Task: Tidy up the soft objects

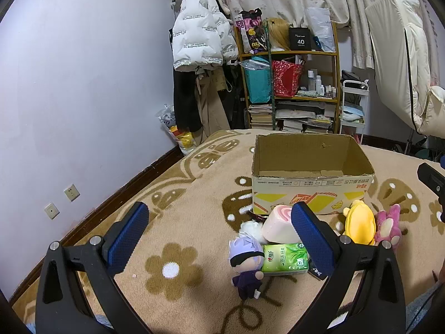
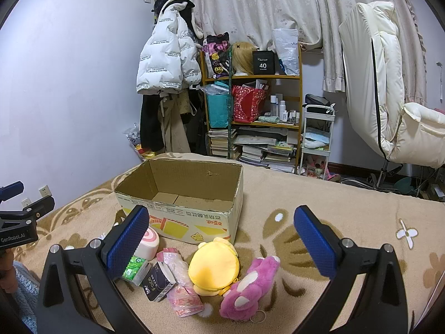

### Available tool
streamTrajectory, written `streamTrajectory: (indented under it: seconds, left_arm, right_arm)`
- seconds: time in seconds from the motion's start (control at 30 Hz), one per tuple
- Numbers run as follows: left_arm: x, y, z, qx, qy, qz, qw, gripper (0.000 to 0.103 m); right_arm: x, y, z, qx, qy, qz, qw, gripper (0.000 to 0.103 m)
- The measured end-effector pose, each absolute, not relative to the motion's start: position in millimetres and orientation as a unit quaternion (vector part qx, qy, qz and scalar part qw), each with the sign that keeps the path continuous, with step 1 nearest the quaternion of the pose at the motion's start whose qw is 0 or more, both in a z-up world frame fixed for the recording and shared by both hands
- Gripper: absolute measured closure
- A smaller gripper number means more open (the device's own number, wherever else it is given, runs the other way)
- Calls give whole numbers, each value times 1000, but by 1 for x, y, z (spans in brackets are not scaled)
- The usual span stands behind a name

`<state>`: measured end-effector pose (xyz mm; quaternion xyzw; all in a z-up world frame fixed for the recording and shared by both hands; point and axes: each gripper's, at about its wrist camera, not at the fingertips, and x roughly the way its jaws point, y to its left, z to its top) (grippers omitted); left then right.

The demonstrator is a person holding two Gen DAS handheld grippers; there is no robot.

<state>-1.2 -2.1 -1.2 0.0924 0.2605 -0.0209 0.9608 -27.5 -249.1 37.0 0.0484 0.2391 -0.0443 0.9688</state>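
Note:
An open, empty cardboard box (image 1: 311, 192) (image 2: 194, 222) stands on the beige flowered blanket (image 1: 180, 222). In front of it lie a purple-haired doll (image 1: 246, 264), a green tissue pack (image 1: 285, 257) (image 2: 136, 270), a pink-swirl roll cushion (image 1: 278, 226) (image 2: 150, 243), a yellow plush (image 1: 358, 222) (image 2: 214, 267), a pink plush (image 1: 388, 226) (image 2: 250, 289), a black tissue pack (image 2: 158, 281) and a pink plastic packet (image 2: 182, 286). My left gripper (image 1: 219, 239) is open and empty above the blanket, left of the pile. My right gripper (image 2: 219, 243) is open and empty above the yellow plush.
A purple wall runs along the left. Behind the bed stand a coat rack with a white puffer jacket (image 1: 197, 33), a cluttered shelf (image 1: 292, 83), a white trolley (image 2: 317, 139) and a cream chair (image 2: 389, 97). The left gripper's body (image 2: 19, 220) shows at the right view's left edge.

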Motion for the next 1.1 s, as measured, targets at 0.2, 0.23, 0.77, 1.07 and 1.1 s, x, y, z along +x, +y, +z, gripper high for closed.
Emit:
streamTrajectory:
  seconds: [0.2, 0.23, 0.77, 1.07, 1.1]
  left_arm:
    - [-1, -3, -2, 93, 261, -21, 961, 2]
    - [-1, -2, -2, 92, 261, -21, 961, 2]
    - [-1, -3, -2, 93, 262, -21, 960, 2]
    - [1, -3, -5, 94, 262, -21, 960, 2]
    - [1, -3, -5, 94, 262, -21, 960, 2]
  right_arm:
    - [-28, -249, 37, 48, 237, -44, 969, 0]
    - [-28, -249, 37, 48, 236, -44, 970, 0]
    - [-28, -249, 37, 47, 236, -44, 970, 0]
    - [-27, -249, 37, 48, 237, -44, 969, 0]
    - [-28, -250, 37, 48, 237, -43, 969, 0]
